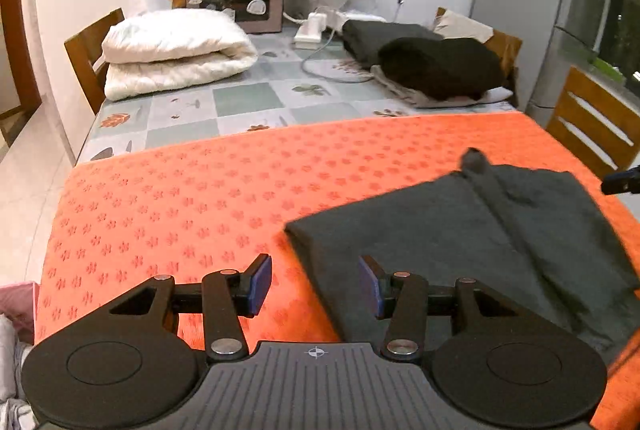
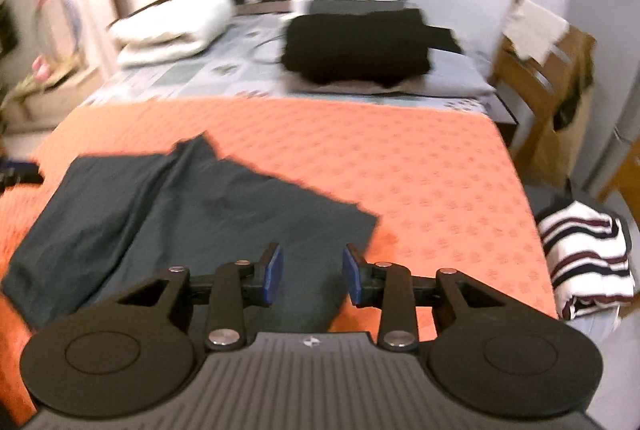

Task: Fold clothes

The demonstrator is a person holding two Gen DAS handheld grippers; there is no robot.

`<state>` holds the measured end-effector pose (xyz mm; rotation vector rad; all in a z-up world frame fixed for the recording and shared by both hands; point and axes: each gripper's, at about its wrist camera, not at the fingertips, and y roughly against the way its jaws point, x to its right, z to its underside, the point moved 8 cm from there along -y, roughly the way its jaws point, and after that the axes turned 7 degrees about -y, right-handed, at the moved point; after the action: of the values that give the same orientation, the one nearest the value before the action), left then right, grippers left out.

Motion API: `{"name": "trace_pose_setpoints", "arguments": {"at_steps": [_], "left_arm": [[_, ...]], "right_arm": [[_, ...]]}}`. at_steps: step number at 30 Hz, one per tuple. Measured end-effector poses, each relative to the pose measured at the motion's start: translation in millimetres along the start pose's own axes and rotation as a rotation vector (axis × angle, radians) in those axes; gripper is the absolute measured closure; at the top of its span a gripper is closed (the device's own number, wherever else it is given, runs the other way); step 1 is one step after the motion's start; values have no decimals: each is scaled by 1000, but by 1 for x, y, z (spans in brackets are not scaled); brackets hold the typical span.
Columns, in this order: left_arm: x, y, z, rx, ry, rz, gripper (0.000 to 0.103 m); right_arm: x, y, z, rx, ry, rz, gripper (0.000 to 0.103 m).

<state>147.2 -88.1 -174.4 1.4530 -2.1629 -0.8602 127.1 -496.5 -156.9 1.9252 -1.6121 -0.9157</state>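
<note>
A big orange cloth (image 1: 240, 198) fills the middle of both views, and the dark green garment (image 1: 460, 242) lies partly folded at its lower right in the left view. At the top right, folded dark clothes (image 1: 432, 66) sit stacked, so some work looks done. The left gripper (image 1: 316, 286) and right gripper (image 2: 312, 274) both hang loose, holding nothing.

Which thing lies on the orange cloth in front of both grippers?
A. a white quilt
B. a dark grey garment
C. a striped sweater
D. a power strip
B: the dark grey garment lies partly folded on the orange cloth, just ahead of the open left gripper and right gripper.
</note>
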Motion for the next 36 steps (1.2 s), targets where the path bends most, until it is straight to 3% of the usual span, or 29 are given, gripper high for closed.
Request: {"name": "trace_pose_setpoints", "arguments": {"at_steps": [6,12,15,17,18,19,26,31,33,35,36], "left_arm": [[-14,-36,-15,-2,45,25,53],[-26,-62,-23,-8,99,55,55],[-20,-68,-19,-34,81,94,57],[-15,-69,-15,-41,75,105,65],[-15,-68,-16,-36,80,103,90],[-15,-67,-17,-32,85,101,95],[-24,-47,-26,9,98,27,98],[-38,-60,-10,-46,130,-43,97],[-39,-61,-13,-44,139,-45,92],[-40,-59,-18,-30,151,-40,81],[-39,-55,-22,-13,148,-41,73]], "right_arm": [[34,-41,-9,-22,-87,-3,62],[45,-77,-12,-54,-202,-98,62],[41,-83,-10,-56,-227,-151,64],[36,-84,-9,-56,-233,-166,77],[34,-84,-8,-57,-236,-166,82],[32,-85,-7,-58,-239,-167,92],[37,-65,-15,-45,-202,-84,97],[50,-73,-2,-59,-229,-32,96],[47,-75,-3,-54,-223,-39,93],[41,-74,-6,-58,-173,-20,86],[38,-73,-7,-60,-145,-9,75]]}}
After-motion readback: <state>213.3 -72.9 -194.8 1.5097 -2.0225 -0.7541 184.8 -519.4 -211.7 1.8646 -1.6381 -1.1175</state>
